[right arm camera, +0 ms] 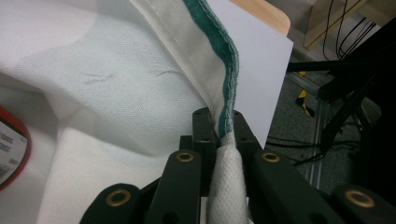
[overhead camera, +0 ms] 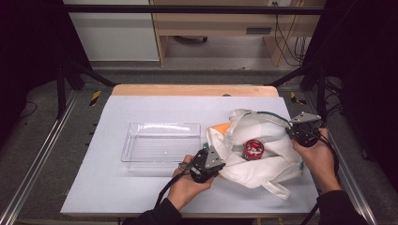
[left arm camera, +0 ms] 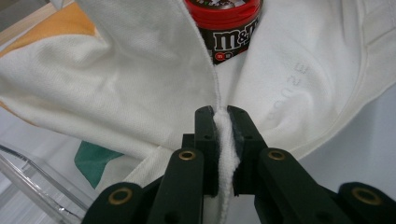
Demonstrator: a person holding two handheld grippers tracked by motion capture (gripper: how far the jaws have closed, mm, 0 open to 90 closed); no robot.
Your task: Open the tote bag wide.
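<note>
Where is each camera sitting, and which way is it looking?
High view: sits above the person's side of the table, looks forward and down; both hands show, with the left gripper and right gripper each clamped on the white bag.
Left gripper view: rides that gripper, looks along its black jaws at pinched bag cloth and a red candy jar.
Right gripper view: rides that gripper, looks along its jaws at the bag's green-edged rim.
Shared: all three show the bag and jar.

Clear plastic rectangular tray (overhead camera: 159, 140) blocks my left; white cloth bag (overhead camera: 263, 154) crowds right; surface (overhead camera: 117, 192) bare near me.
</note>
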